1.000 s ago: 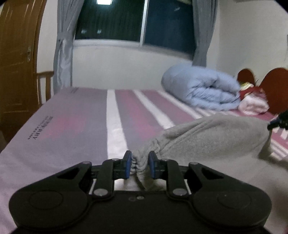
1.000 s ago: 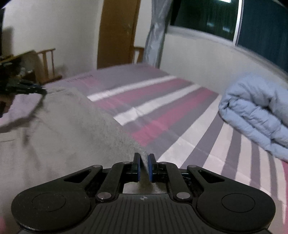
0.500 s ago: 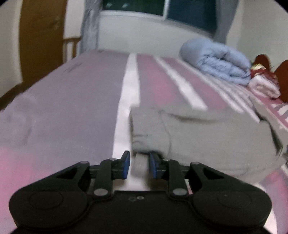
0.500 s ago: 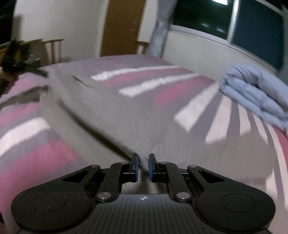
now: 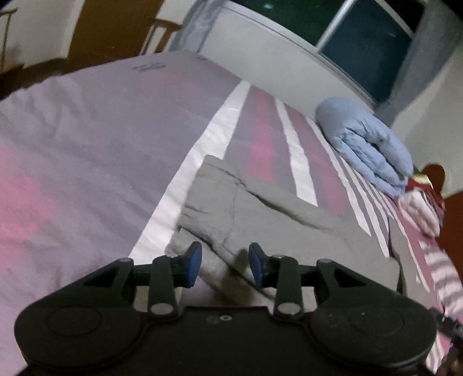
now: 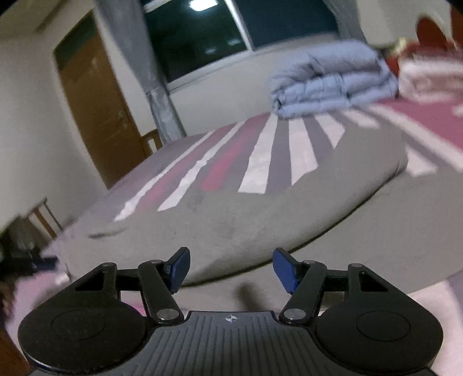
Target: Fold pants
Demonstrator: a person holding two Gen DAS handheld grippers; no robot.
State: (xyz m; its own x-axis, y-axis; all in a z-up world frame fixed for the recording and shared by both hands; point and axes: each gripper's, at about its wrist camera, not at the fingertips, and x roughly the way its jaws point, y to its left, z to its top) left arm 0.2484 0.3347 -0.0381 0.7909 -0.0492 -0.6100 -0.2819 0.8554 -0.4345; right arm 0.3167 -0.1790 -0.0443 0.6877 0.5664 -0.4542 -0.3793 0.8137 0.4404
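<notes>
Light: dim, warm indoor; ceiling lamp reflected in the dark window (image 6: pixel 199 5).
Shadows: soft, under the gripper fingers.
Blur: right wrist view smeared, especially the quilt (image 6: pixel 332 78).
Distortion: strong fisheye bending, dark corners.

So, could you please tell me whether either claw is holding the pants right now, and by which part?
Nothing is held. The left claw and right claw are both open above the gray pants, which lie on the striped bed.

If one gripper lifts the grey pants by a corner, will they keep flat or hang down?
Probably hang: the grey pants drape in soft folds on the bed. The fleecy surface suggests little slipping. Likely light.
</notes>
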